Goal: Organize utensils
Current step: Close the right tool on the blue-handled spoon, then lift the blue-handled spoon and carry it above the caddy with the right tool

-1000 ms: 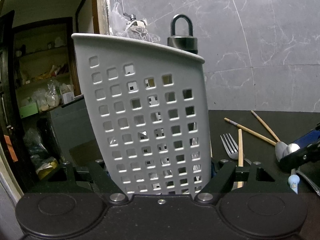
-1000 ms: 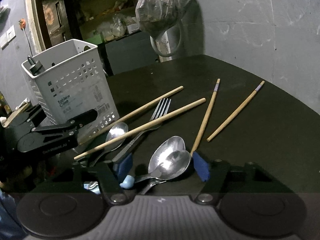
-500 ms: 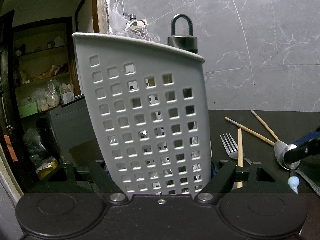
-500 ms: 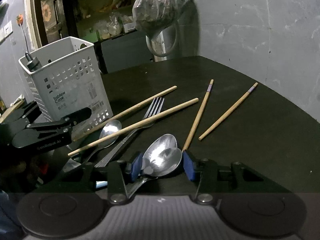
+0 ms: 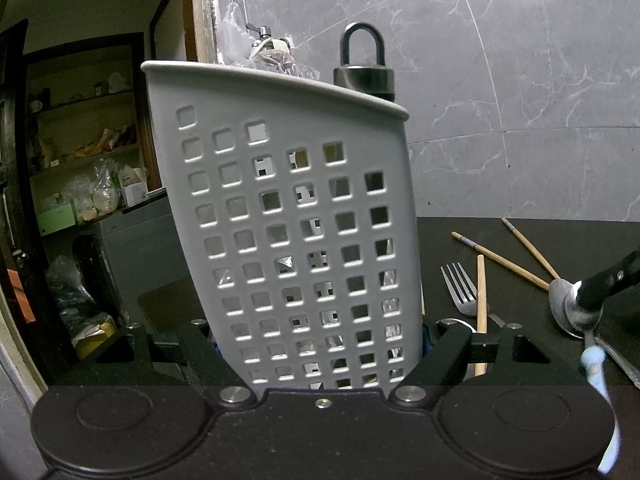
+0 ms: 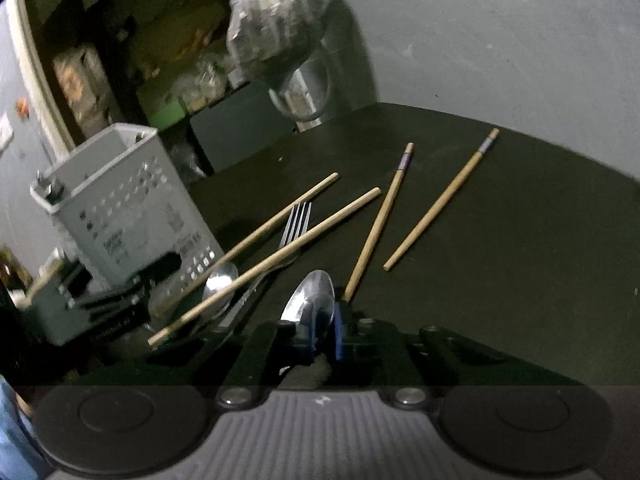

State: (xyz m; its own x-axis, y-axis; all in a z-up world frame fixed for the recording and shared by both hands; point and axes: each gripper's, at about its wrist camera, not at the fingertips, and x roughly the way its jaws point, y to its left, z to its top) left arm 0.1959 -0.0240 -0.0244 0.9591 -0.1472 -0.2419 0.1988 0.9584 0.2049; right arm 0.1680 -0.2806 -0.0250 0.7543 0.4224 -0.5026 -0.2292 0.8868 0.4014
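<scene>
My left gripper is shut on the base of the white perforated utensil basket, which stands on the dark table. At the table's near edge my right gripper is closing, its blue pads pressing on the bowls of two stacked steel spoons. The left wrist view shows the same spoons at the far right under a dark finger, with a pale blue handle tip. A third spoon, a fork and several wooden chopsticks lie loose beside them.
A black padlock sits at the basket's far rim. A plastic bag hangs over the table's far edge. Cluttered shelves stand behind the basket. A grey marble wall backs the table. Bare tabletop lies right of the chopsticks.
The right gripper's jaws have closed from wide apart onto the stacked spoons, and the gripper has rolled and shifted. The left gripper and the basket have not moved.
</scene>
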